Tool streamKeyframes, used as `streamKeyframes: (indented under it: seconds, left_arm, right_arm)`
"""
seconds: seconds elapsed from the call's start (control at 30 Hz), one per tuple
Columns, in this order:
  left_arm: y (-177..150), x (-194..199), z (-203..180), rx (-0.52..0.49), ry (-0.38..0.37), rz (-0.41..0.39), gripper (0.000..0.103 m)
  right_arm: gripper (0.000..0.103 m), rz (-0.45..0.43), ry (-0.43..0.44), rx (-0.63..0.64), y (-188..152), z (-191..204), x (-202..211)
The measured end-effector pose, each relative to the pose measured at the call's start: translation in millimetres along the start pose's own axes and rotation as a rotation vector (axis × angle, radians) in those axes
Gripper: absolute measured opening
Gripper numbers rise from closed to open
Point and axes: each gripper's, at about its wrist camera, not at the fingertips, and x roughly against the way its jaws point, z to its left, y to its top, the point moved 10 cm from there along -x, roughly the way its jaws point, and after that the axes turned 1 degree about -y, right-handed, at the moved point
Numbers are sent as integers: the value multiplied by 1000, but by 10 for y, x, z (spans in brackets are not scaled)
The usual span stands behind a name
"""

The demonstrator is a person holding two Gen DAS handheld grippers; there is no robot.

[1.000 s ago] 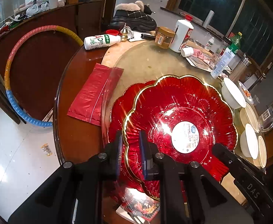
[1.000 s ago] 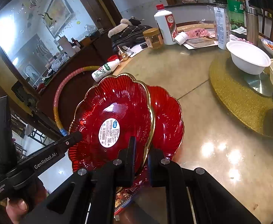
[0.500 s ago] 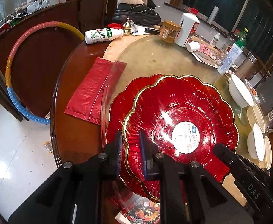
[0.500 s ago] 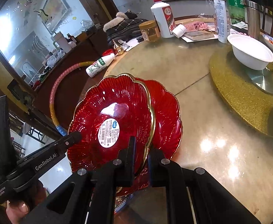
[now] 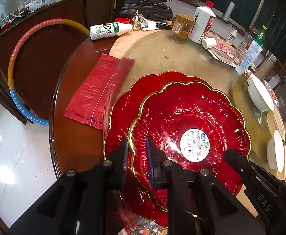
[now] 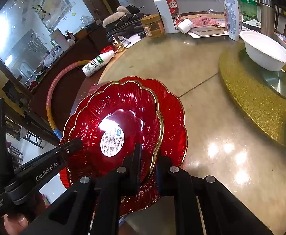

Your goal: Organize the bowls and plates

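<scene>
A red gold-rimmed scalloped plate (image 5: 189, 117) with a white label is held above a second red plate (image 5: 127, 105) lying on the round table. My left gripper (image 5: 136, 150) is shut on the top plate's near-left rim. My right gripper (image 6: 148, 152) is shut on the same plate's (image 6: 123, 107) opposite rim, with the lower plate (image 6: 174, 115) beneath. Several white bowls (image 5: 260, 94) stand at the right on a gold turntable (image 6: 250, 98); one bowl (image 6: 264, 52) is near its middle.
A red plastic bag (image 5: 97, 90) lies left of the plates. A lying milk bottle (image 5: 109, 30), a jar (image 5: 182, 26), a white liquor bottle (image 5: 202, 23) and boots (image 5: 146, 5) crowd the far edge. A hula hoop (image 5: 15, 62) leans at the left.
Both grippers have carried the top plate further over the lower plate, so the two overlap more. The grips have not changed.
</scene>
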Motion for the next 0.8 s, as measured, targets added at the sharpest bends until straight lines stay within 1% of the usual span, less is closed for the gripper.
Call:
streamKeyframes:
  seconds: [0.17, 0.3, 0.4, 0.6, 0.7, 0.73, 0.77, 0.8]
  left_arm:
    - [8, -39, 5, -1, 21, 3, 15]
    - [24, -56, 5, -2, 30, 2, 15]
    - [27, -47, 17, 9, 29, 7, 15]
    - [37, 18, 12, 26, 12, -4, 16]
    - [52, 90, -10, 40, -20, -14, 29]
    - [49, 138, -2, 53, -24, -21, 38]
    - [49, 170, -4, 60, -27, -28, 44]
    - [49, 250, -5, 72, -39, -52, 45]
  right_arm:
    - [16, 11, -16, 16, -2, 3, -51]
    - [17, 17, -35, 30, 7, 10, -56]
    - [21, 40, -16, 23, -8, 20, -56]
    - [34, 39, -7, 31, 1, 50, 23]
    - [44, 30, 1, 27, 9, 60, 98]
    - [50, 27, -4, 24, 6, 50, 126]
    - [53, 16, 2, 19, 9, 42, 171]
    - [54, 3, 9, 12, 7, 32, 229]
